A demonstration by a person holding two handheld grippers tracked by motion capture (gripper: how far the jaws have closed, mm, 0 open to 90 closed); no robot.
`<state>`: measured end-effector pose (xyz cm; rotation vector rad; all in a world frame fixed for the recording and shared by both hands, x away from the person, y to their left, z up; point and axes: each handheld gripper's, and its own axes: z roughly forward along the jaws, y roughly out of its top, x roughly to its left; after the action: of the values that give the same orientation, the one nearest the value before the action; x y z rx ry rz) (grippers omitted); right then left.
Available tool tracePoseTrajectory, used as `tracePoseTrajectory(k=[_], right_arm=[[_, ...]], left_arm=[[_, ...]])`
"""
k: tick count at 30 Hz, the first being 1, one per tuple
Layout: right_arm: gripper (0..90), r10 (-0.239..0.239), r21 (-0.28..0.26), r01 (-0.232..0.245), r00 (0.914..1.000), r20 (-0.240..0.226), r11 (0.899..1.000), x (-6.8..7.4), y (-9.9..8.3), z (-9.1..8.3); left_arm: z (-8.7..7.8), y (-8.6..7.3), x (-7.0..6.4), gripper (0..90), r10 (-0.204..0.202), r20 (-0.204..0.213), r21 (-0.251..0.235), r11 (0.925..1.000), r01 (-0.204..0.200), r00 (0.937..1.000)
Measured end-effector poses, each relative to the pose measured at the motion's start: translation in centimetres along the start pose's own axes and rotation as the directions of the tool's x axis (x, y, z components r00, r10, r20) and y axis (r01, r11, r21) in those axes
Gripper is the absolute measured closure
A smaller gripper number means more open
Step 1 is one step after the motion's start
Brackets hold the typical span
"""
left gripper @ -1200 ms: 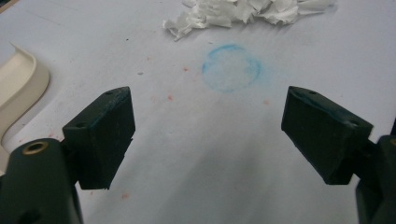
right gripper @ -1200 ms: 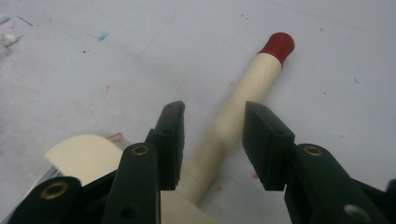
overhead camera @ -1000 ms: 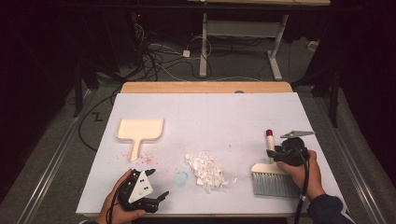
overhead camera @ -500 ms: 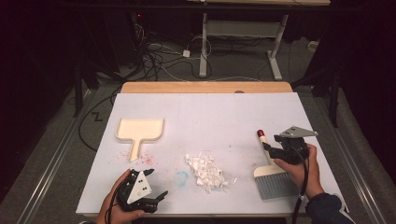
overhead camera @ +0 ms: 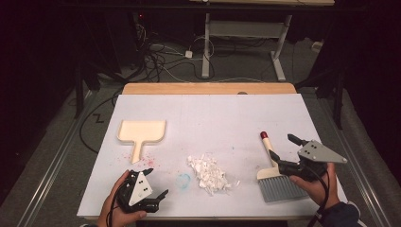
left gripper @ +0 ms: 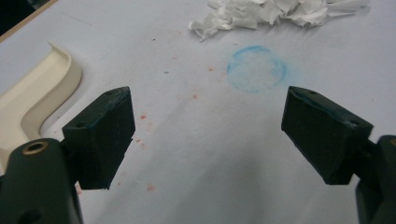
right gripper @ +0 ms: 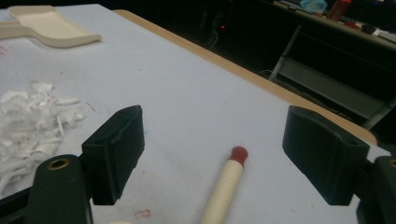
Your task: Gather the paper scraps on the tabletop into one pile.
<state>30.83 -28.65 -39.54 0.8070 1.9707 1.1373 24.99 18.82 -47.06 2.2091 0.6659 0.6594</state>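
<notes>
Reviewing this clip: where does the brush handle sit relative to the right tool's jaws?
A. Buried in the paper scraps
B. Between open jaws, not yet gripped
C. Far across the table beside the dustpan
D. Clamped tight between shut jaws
B: in the right gripper view the brush handle with its red tip lies between the right tool's widely spread jaws, with gaps on both sides.

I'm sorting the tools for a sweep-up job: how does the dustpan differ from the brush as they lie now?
The dustpan is all cream plastic; the brush has grey bristles and a cream handle with a red tip. The dustpan lies left of the paper scraps, apart from the left gripper; the brush lies right of them, its handle between the open jaws of the right gripper. Both lie flat on the white table.
</notes>
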Motion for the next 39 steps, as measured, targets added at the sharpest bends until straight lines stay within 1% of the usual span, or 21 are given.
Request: tracePoseTrajectory(k=[2,4,5,7,8,9,10,11,12,14,15,18,21,23,27,30,39], right_arm=[[19.9,-0.032,0.001,0.032,0.9990,0.032,0.999,0.5,-0.5,-0.5],[19.0,-0.045,-0.020,0.046,0.9978,0.048,0.999,1.0,-1.1,-1.2],[18.6,-0.042,-0.029,0.043,0.9978,0.052,0.999,1.2,-1.5,-1.6],[18.1,-0.040,-0.022,0.041,0.9981,0.047,0.999,1.3,-2.2,-2.1],[18.1,-0.038,-0.019,0.039,0.9979,0.053,0.999,1.3,-2.5,-2.3],[18.1,-0.026,-0.022,0.027,0.9980,0.058,0.999,1.4,-3.0,-2.6],[18.0,-0.019,-0.022,0.020,0.9984,0.053,1.000,1.3,-3.4,-2.7],[18.0,-0.022,-0.012,0.023,0.9983,0.053,1.000,1.4,-3.7,-2.9],[18.1,-0.022,-0.004,0.022,0.9976,0.066,1.000,1.4,-4.1,-3.0],[18.1,-0.014,0.001,0.014,0.9977,0.066,1.000,1.5,-4.8,-3.2],[18.3,-0.017,0.006,0.016,0.9964,0.083,1.000,1.6,-5.1,-3.2],[18.5,-0.018,0.008,0.017,0.9944,0.104,1.000,2.0,-5.8,-3.2],[18.6,-0.015,0.019,0.014,0.9952,0.097,1.000,2.2,-6.0,-3.0],[18.5,-0.027,0.027,0.025,0.9949,0.098,0.999,2.4,-5.9,-3.0],[18.6,-0.032,0.022,0.030,0.9941,0.104,0.999,2.6,-5.8,-3.3],[18.6,-0.025,0.011,0.024,0.9932,0.113,1.000,2.6,-5.6,-3.4],[18.5,-0.035,0.018,0.033,0.9938,0.105,0.999,2.5,-5.7,-3.3]], left_arm=[[-0.1,0.0,0.0,16.5,0.000,-0.006,-0.002,1.0000,0.000,1.0000],[-0.1,0.0,0.1,16.5,-0.003,-0.014,-0.006,1.0000,0.003,0.9999],[-0.2,0.0,0.1,16.4,-0.001,-0.018,-0.008,1.0000,0.001,0.9998],[-0.2,0.0,0.1,16.4,-0.001,-0.028,-0.009,1.0000,0.000,0.9996],[-0.2,0.0,0.1,16.3,-0.001,-0.033,-0.007,1.0000,0.000,0.9995],[-0.2,0.0,0.1,16.3,-0.001,-0.037,-0.007,1.0000,0.001,0.9993],[-0.3,0.1,0.1,16.3,-0.001,-0.041,-0.008,1.0000,0.001,0.9992],[-0.3,0.1,0.1,16.3,-0.002,-0.044,-0.009,1.0000,0.002,0.9990],[-0.3,0.1,0.0,16.3,-0.002,-0.047,-0.008,1.0000,0.002,0.9989],[-0.3,0.1,0.0,16.3,-0.001,-0.054,-0.008,1.0000,0.001,0.9986],[-0.3,0.1,0.0,16.3,-0.002,-0.055,-0.007,1.0000,0.001,0.9985],[-0.4,0.1,0.0,16.3,0.002,-0.065,-0.010,0.9999,-0.002,0.9979],[-0.5,0.2,-0.1,16.3,-0.001,-0.077,-0.019,0.9998,-0.001,0.9970],[-0.5,0.1,-0.1,16.3,0.006,-0.079,-0.015,0.9999,-0.007,0.9969],[-0.6,0.1,-0.2,16.3,0.006,-0.079,-0.019,0.9998,-0.007,0.9968],[-0.7,0.1,-0.1,16.3,0.002,-0.080,-0.023,0.9997,-0.004,0.9968],[-0.4,0.1,-0.2,16.3,0.007,-0.077,-0.011,0.9999,-0.007,0.9970]])
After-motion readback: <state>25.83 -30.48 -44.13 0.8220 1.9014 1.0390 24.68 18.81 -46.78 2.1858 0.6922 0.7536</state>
